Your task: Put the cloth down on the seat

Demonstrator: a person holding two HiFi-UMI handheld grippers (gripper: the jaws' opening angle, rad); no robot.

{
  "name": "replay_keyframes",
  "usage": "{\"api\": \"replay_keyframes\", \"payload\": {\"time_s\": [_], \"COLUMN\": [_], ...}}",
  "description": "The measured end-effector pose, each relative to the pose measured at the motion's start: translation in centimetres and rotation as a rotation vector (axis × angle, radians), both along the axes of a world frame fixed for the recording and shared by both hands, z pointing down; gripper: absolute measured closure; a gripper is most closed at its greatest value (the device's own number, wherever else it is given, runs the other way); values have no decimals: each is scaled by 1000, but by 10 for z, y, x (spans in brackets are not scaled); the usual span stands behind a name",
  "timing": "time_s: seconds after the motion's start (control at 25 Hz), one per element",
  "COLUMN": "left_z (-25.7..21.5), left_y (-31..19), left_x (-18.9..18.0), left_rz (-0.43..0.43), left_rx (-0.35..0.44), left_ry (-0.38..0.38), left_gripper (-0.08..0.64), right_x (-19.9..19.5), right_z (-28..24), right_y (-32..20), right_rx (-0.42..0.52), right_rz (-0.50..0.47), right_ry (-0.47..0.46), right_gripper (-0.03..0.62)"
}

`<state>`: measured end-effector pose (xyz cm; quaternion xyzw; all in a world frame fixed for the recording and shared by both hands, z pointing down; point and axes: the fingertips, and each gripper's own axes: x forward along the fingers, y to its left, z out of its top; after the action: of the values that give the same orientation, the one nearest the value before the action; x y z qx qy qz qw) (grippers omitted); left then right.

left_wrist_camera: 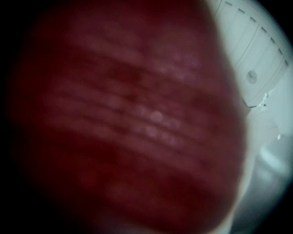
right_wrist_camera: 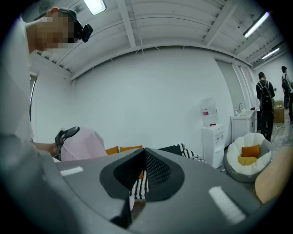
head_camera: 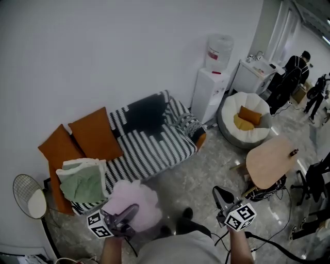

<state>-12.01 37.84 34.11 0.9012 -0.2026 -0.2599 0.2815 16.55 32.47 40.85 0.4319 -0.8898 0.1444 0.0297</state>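
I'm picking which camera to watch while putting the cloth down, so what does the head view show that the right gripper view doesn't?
Only the head view: the folded green cloth on the sofa, and the right gripper from above. Only the right gripper view: the ceiling lights, and that gripper's jaws together with nothing between them. Both: the pink cloth gripped by the left gripper, the striped sofa, the water dispenser and the beanbag.

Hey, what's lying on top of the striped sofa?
On the sofa: two orange cushions, a folded green-and-white pile and a patterned pillow. The pink cloth, held up in front, covers part of its front edge.
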Motion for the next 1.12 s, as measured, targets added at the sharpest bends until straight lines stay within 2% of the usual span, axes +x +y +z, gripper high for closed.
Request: {"api": "replay_keyframes", "payload": {"time_s": [0.24, 0.52, 0.8, 1.12], "left_z": [6, 14, 18, 22], "left_y": [-24, -71, -132, -206], "left_x": [13, 37, 56, 83], "left_rz": [8, 0, -38, -111], "left_rx": [-6, -22, -42, -59], "left_ry": [9, 8, 18, -3], "left_gripper": [463, 465, 465, 465], "right_x": [6, 10, 12, 28], "right_z": [4, 7, 14, 26], "right_y": [-33, -102, -179, -268], "right_rx": [-5, -21, -30, -52], "right_rz": [-35, -89, -150, -230], "right_ry": [-1, -9, -3, -5], "right_gripper": [588, 588, 588, 588]}}
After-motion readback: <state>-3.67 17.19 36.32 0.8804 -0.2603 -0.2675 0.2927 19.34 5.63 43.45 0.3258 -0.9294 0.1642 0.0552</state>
